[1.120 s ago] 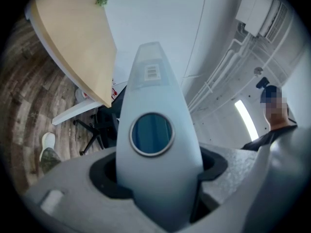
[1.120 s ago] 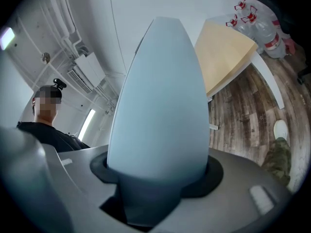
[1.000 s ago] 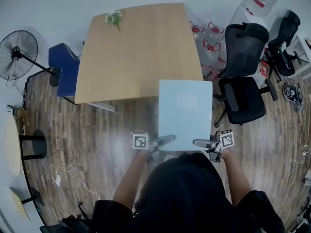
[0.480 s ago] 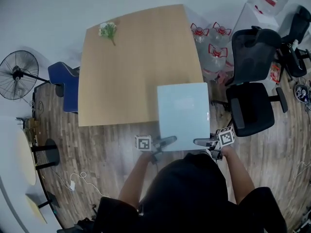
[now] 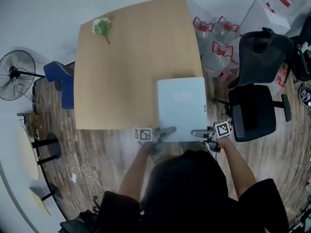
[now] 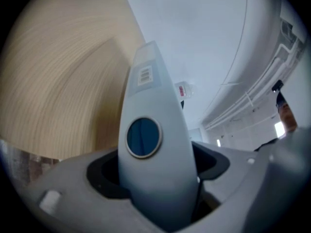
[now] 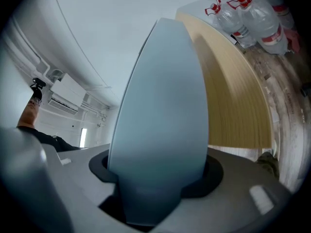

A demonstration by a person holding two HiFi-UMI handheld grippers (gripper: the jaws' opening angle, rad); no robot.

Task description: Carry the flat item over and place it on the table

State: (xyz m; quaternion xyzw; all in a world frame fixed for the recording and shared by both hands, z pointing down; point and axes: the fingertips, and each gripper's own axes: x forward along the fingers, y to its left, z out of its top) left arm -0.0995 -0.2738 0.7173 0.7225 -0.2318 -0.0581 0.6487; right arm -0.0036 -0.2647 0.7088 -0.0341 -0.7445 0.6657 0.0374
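We hold a pale blue flat panel (image 5: 182,106) by its near edge, one hand-held gripper at each corner. The left hand-held gripper (image 5: 167,130) has the panel between its jaws. Those jaws have just been opening a little, yet the panel still sits wedged in them. In the left gripper view the panel (image 6: 150,130) rises edge-on out of the jaws, with a round dark blue disc (image 6: 143,137) on its face and a small label (image 6: 145,75) further up. The right hand-held gripper (image 5: 198,132) is clamped on the other corner, and in its own view the panel (image 7: 160,110) fills the gap between the jaws.

From the head view the panel lies flat over the near right corner of the wooden desk (image 5: 126,57), with its near edge sticking out past the desk's front edge. We cannot tell whether it touches the desk top or hangs just above it.

A small sprig of flowers (image 5: 101,26) lies at the desk's far left corner, well apart from the panel. Water bottles (image 5: 214,38) stand on the floor to the right of the desk. A black office chair (image 5: 255,91) is near them, and a fan (image 5: 14,74) stands at the far left.
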